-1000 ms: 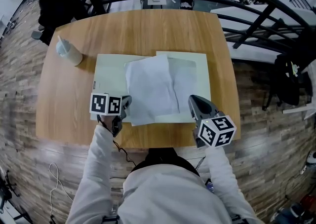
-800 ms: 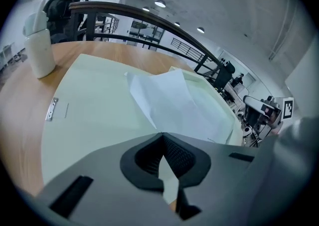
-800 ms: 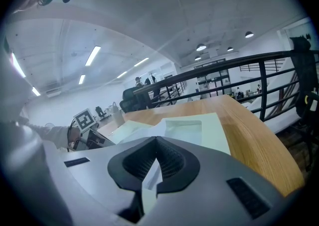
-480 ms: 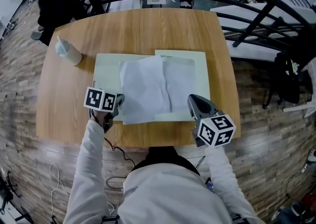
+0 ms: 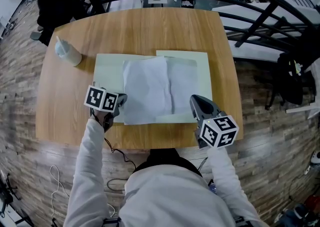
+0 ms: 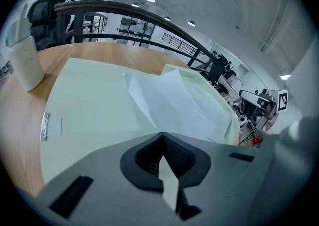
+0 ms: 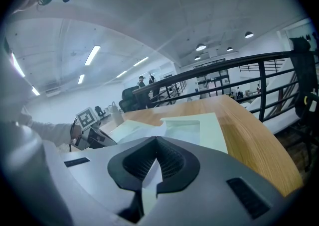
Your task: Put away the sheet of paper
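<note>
A white sheet of paper [image 5: 147, 88] lies on an open pale green folder [image 5: 107, 68] in the middle of the wooden table. My left gripper [image 5: 121, 102] is shut on the sheet's near left corner; a sliver of paper [image 6: 169, 100] shows between its closed jaws [image 6: 160, 135]. At the folder's near right edge, my right gripper [image 5: 193, 102] is shut on a pale layer of the folder's right half, which looks like a pocket sheet [image 7: 182, 123]. The paper's right side overlaps that half.
A white squeeze bottle [image 5: 67, 53] stands on the table at the far left, also in the left gripper view [image 6: 22, 53]. A black railing [image 5: 260, 1] curves behind and to the right of the table. The table's near edge [image 5: 150, 143] is just below both grippers.
The left gripper has moved left and a little away from me, turning the sheet from tilted to square with the folder. The right gripper has stayed put.
</note>
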Demonstrator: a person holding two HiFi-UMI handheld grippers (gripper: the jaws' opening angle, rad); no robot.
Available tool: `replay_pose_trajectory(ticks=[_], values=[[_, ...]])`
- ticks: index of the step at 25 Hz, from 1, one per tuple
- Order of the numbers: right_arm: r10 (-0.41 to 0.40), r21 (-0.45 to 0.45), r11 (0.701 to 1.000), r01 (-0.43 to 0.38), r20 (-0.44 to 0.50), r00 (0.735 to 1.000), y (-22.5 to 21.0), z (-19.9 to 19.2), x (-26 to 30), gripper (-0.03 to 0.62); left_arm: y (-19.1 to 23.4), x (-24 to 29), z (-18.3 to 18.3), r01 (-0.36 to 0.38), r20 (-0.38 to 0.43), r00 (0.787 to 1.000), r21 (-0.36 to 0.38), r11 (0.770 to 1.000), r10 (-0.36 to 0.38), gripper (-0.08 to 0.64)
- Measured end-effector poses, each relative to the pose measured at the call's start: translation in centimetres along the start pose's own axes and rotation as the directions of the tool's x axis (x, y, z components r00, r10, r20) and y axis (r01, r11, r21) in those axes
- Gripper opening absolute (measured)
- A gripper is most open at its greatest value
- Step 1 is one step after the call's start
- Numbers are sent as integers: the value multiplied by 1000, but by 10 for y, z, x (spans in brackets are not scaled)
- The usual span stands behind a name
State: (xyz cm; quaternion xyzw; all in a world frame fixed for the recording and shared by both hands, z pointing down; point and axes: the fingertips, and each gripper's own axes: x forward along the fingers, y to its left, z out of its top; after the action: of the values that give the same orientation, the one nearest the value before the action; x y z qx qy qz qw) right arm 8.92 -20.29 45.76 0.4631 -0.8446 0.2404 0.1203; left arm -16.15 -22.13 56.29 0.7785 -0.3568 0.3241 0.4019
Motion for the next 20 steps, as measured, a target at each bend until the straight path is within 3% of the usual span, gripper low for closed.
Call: replay_pose_trajectory(ticks=[6, 20], values=[[0, 3, 1000, 0, 0, 1000, 0, 0, 2, 28, -15, 16, 14, 29, 1, 1000, 25, 999, -29, 15], [-25, 14, 1000, 25, 0, 1000, -8, -4, 3, 28, -57, 58, 27, 110, 26, 994, -6, 994, -110, 15]])
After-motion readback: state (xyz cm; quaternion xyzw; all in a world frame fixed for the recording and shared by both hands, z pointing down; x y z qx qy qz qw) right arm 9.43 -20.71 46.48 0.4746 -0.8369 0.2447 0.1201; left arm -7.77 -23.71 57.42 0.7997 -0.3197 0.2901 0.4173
